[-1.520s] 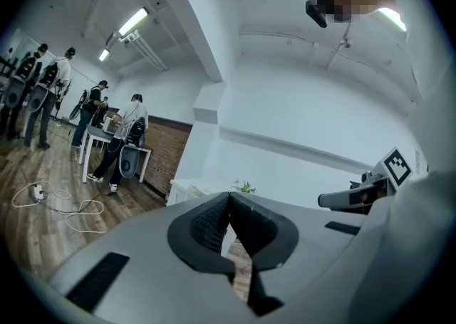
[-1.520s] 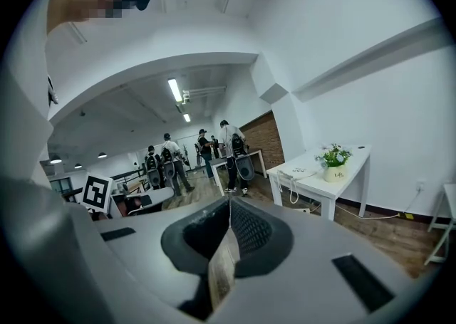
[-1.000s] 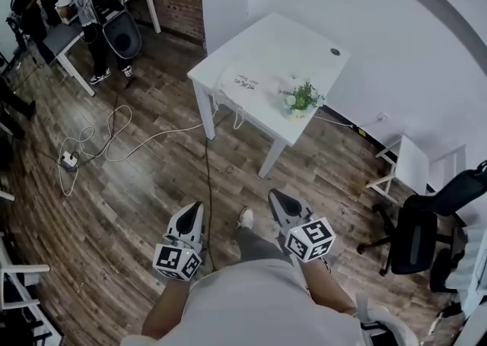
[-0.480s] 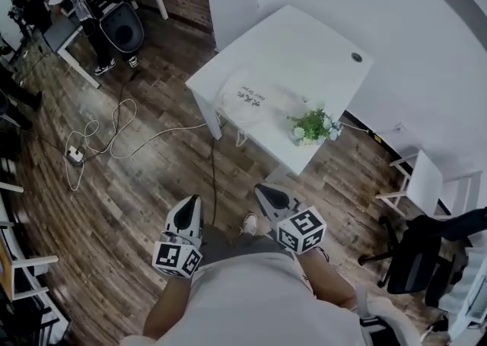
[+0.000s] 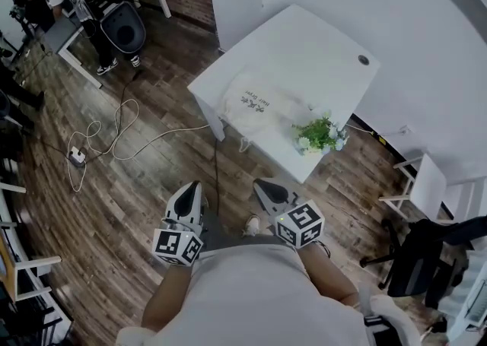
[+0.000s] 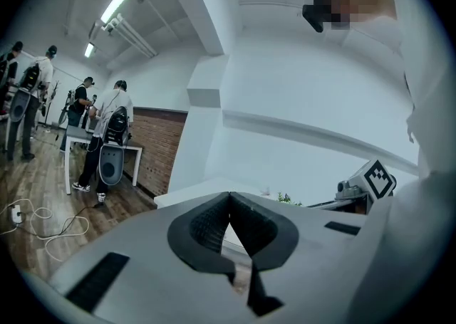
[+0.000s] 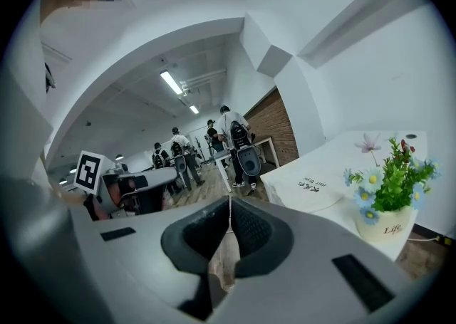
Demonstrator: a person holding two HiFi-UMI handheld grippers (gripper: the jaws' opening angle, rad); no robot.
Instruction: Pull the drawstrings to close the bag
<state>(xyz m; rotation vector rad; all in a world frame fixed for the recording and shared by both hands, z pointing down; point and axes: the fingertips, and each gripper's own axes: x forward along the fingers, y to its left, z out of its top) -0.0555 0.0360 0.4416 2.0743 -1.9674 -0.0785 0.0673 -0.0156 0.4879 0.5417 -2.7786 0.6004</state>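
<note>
Right, the bag (image 5: pixel 260 101) lies flat on the white table (image 5: pixel 316 48), at the end nearest me, just beside the little flower pot (image 5: pixel 319 136). Its long axis looks to run along the table's near edge, printed side up. A loop of drawstring (image 5: pixel 243 141) hangs over that edge toward me, so I judge the mouth faces my way, though I can't make out the opening itself. The mouth isn't cinched from what I see, and nothing touches the cords, so I reckon I'm in the approach and the pull hasn't begun. My left gripper (image 5: pixel 193 189) and right gripper (image 5: pixel 264 187) are both low over the wooden floor (image 5: pixel 129 207), well apart from the table. Each one's jaws are pressed together with nothing between them; the gripper views show the pads meeting cleanly. From the right gripper view the bag (image 7: pixel 313 187) sits ahead and to the right. Next I'd need to close in, spread the jaws, and take one cord in each gripper.
</note>
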